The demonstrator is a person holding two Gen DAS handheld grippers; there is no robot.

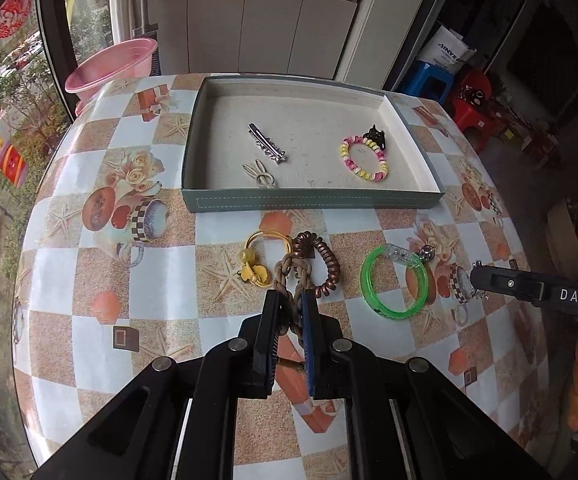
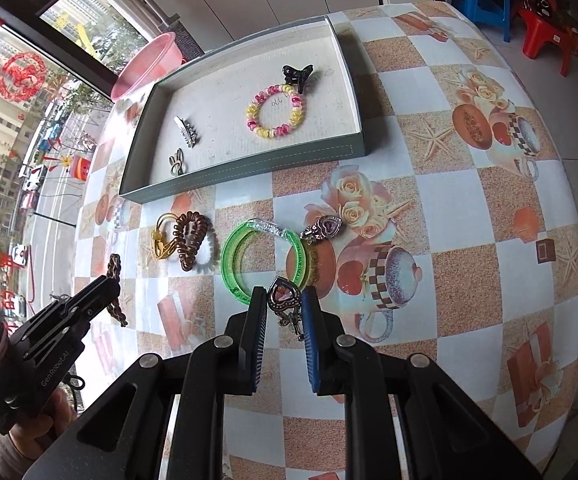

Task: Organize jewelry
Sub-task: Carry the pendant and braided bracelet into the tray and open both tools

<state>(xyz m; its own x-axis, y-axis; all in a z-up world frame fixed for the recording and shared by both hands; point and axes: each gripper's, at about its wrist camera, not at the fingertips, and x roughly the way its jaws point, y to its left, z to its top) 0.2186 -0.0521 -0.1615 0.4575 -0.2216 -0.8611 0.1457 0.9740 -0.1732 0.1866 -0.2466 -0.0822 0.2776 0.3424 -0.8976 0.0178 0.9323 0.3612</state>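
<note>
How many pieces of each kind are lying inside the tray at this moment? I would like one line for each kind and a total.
Inside the tray:
Hair clips: 3 (silver clip, rabbit-shaped clip, black claw clip)
Spiral hair ties: 1 (pink and yellow hair tie)
Total: 4

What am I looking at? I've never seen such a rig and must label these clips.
No robot: a person holds a two-finger gripper in each hand, each with a fisheye camera looking along its fingers. The left gripper is shut on a brown braided bracelet; the right gripper is shut on a heart-shaped pendant. On the patterned table lie a green bangle, a brown coil hair tie and a grey tray holding a beaded bracelet and hair clips.
</note>
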